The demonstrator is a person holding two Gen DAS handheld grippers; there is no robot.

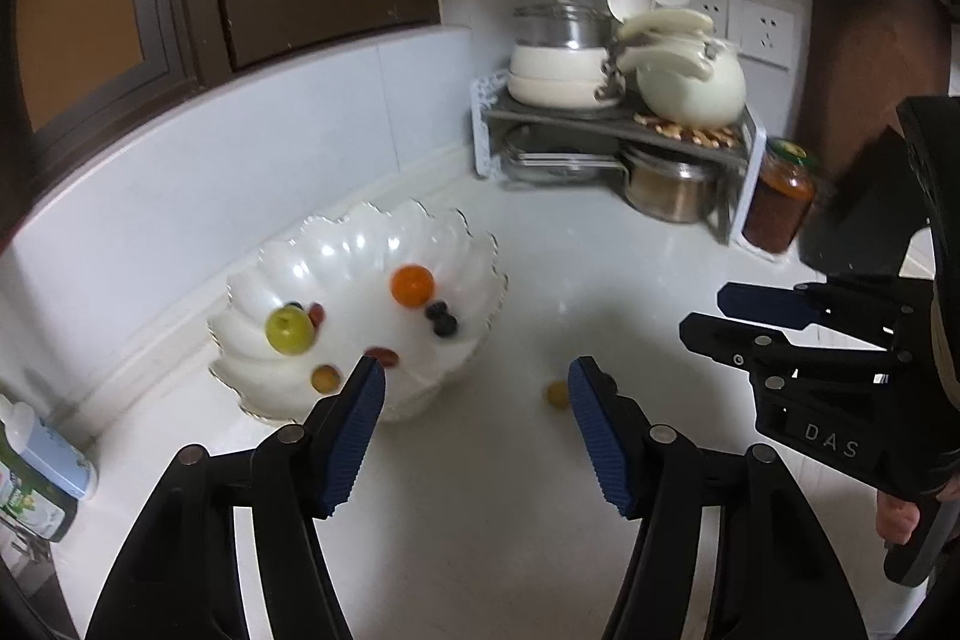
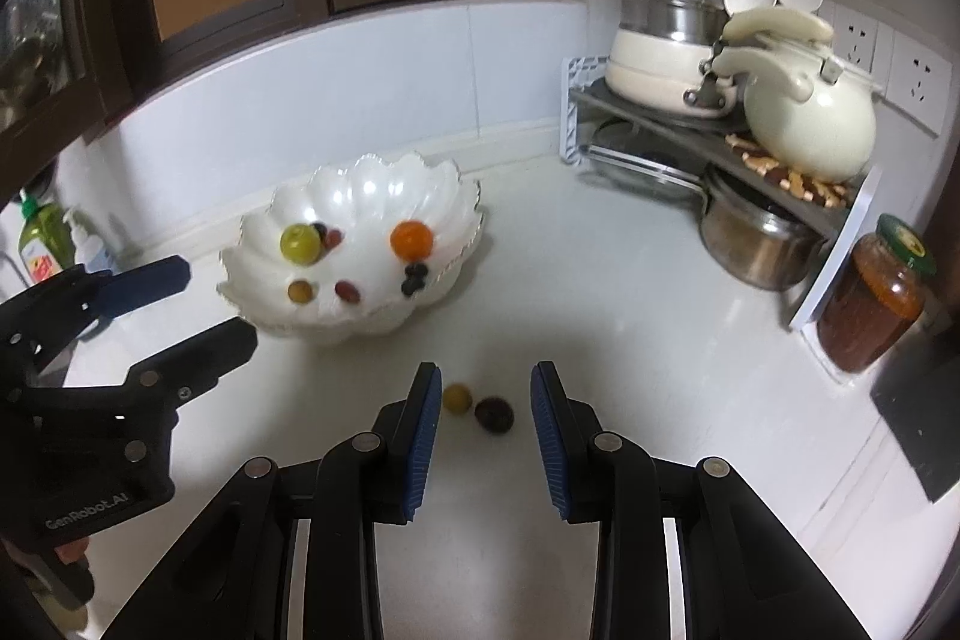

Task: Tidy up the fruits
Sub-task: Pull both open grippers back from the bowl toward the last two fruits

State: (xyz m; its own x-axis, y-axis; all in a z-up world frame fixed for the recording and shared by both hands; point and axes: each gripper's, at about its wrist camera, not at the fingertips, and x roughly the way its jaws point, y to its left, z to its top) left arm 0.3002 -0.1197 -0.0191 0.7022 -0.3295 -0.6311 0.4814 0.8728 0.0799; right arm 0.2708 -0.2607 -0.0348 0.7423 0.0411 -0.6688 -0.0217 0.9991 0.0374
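2 fruits [image 2: 477,406] on counter [image 2: 600,340], bowl [image 2: 288,322] beside

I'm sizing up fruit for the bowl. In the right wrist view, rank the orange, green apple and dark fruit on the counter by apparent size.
1. Orange and green apple: alike, no ranking.
2. Dark fruit, though nearer the camera.
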